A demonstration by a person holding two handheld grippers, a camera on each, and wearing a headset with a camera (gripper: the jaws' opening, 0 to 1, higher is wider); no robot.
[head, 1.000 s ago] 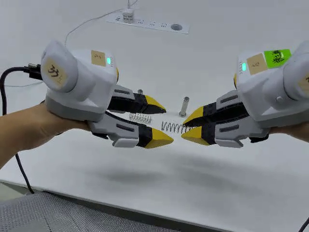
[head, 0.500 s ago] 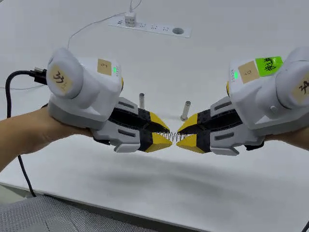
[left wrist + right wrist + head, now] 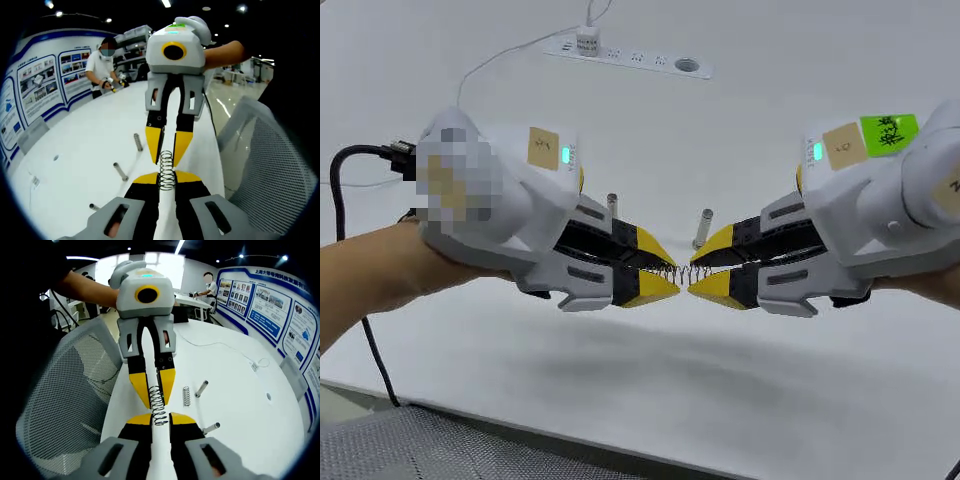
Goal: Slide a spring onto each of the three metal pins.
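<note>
Over white table (image 3: 620, 390), held spring (image 3: 682, 270) up in the air, just between both sets of tips. Kept right hand-held gripper (image 3: 694, 276) pinched on one end. Had just closed left hand-held gripper (image 3: 672, 275) on other end, wide open one second earlier. Looked like a hand-over, ready for metal pins (image 3: 703, 228) standing just beyond tips. Saw second spring (image 3: 186, 395) lying beside one pin (image 3: 201, 388).

white workbench (image 3: 620, 390), grey mesh chair (image 3: 70, 390), blue wall posters (image 3: 37, 82), ceiling lights (image 3: 165, 3)
</note>
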